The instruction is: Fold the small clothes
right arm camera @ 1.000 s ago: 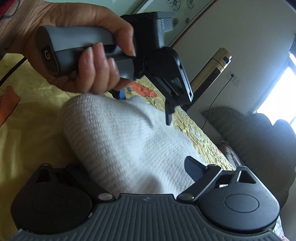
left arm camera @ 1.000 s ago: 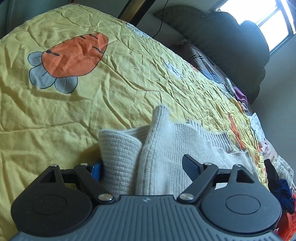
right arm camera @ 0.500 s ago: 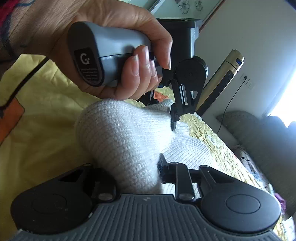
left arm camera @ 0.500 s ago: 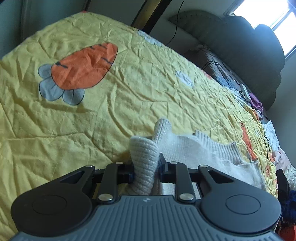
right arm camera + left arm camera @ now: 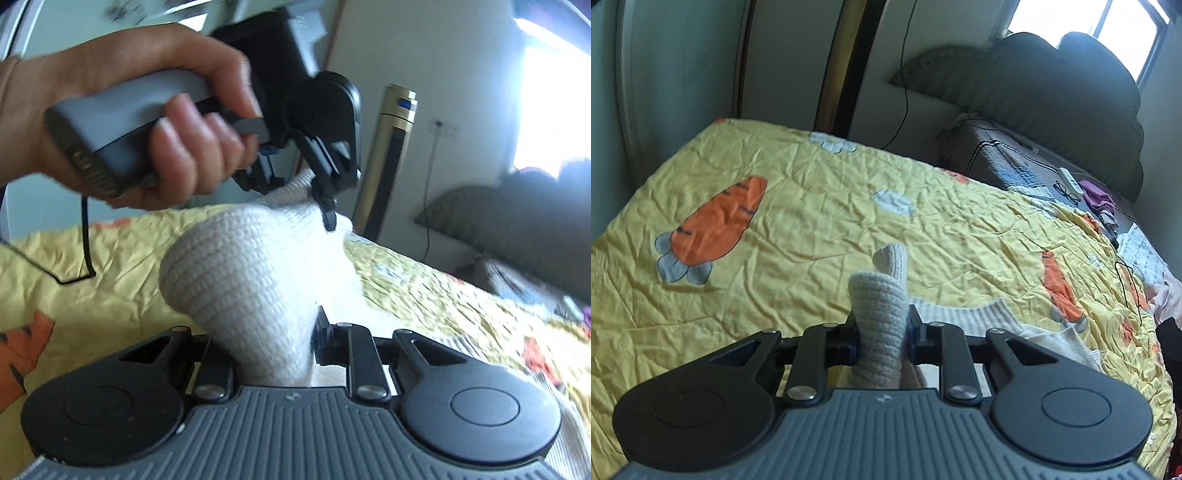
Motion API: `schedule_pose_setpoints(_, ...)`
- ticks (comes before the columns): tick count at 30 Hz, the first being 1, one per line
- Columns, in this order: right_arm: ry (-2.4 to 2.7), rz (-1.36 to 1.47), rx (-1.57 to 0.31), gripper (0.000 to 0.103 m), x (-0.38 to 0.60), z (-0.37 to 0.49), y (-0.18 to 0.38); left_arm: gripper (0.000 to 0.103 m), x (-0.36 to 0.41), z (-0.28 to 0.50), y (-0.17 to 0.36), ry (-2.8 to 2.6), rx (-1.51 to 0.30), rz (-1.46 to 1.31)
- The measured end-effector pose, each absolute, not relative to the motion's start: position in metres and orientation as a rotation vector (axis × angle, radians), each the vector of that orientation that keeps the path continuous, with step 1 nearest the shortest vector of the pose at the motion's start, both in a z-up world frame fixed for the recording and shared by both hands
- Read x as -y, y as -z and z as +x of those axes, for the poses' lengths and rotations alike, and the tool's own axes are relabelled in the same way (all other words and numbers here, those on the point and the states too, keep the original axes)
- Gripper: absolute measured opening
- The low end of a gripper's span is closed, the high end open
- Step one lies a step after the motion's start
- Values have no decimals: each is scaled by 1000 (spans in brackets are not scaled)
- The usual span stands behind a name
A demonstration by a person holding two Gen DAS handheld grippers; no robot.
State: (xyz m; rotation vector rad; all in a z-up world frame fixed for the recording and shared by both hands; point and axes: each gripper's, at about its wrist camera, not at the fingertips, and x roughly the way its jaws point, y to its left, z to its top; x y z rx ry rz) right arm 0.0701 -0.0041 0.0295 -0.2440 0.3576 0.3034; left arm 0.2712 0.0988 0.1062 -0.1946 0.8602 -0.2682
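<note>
A small cream knitted sweater (image 5: 882, 314) lies on the yellow carrot-print bedspread (image 5: 798, 221). My left gripper (image 5: 882, 334) is shut on a bunched edge of the sweater and holds it above the bed. My right gripper (image 5: 275, 339) is shut on another bunched part of the same sweater (image 5: 251, 280). In the right wrist view the left gripper (image 5: 317, 192) is held by a hand, pinching the far end of the lifted knit. The rest of the sweater trails down onto the bed at the right (image 5: 979, 314).
A dark green headboard cushion (image 5: 1052, 92) and a bench with glasses and clothes (image 5: 1071, 188) stand at the back right. A gold tower fan (image 5: 388, 162) stands by the wall. A black cable (image 5: 74, 266) crosses the bedspread at the left.
Both grippers closed on the sweater between one second and half a second ago. Since then both have lifted the gripped edge up off the bed.
</note>
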Motion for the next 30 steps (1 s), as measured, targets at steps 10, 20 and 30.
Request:
schedule_pose_setpoints(10,-290,-95,-371,23,61,57,-32,22,-25,253,-125,258,-810,-35)
schedule_pose_setpoints(20,-270,26,-377,23,102,39,-27,22,25,243,-132,292,-794,5)
schedule_pose_setpoints(30,-221,86,-374,23,139,23,-24,22,88,233,-125,342,-789,63)
